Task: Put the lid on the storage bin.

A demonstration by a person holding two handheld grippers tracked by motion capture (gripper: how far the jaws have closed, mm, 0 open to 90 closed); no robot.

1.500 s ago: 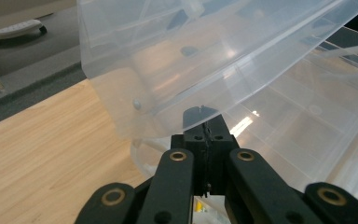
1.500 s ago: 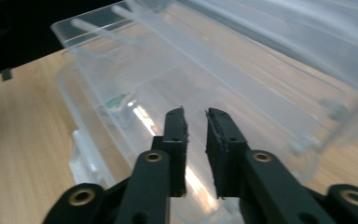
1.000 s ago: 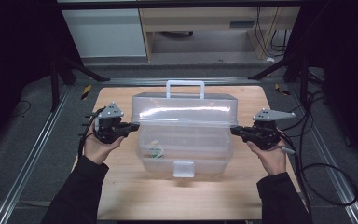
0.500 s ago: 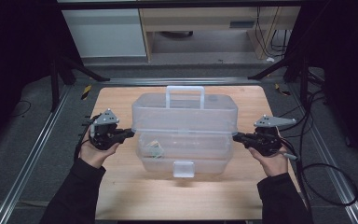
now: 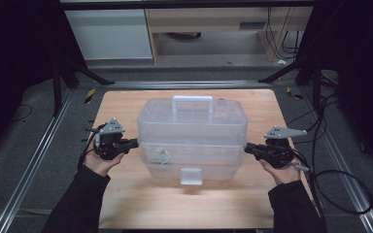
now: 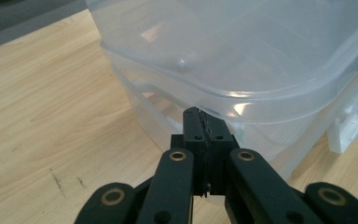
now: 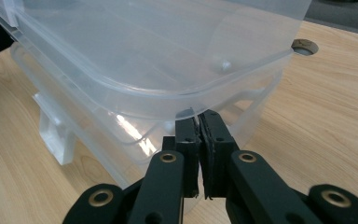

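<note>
The left gripper (image 5: 132, 142), jaws pressed together, touches the lid rim of the clear plastic box (image 5: 192, 124) mid-table. The box looks light, slick, flexible; its ledges offer purchase. The right gripper (image 5: 248, 148) mirrors it, closed.

Lab or recording studio, as far as I can tell from here. Black curtains (image 5: 9, 58) close off the left and right edges of the high view. Plain wooden tabletop (image 5: 126, 104) at frame centre, standing on grey carpet (image 5: 39, 160), with metal rails (image 5: 39, 150) running down both sides. Black stand legs (image 5: 85, 73) splay out at upper left and upper right. Loose cables (image 5: 340, 179) coil on the floor at lower right, more hang at upper right (image 5: 284, 39). White and wood cabinets (image 5: 109, 34) along the top. No home or kitchen fittings.
</note>
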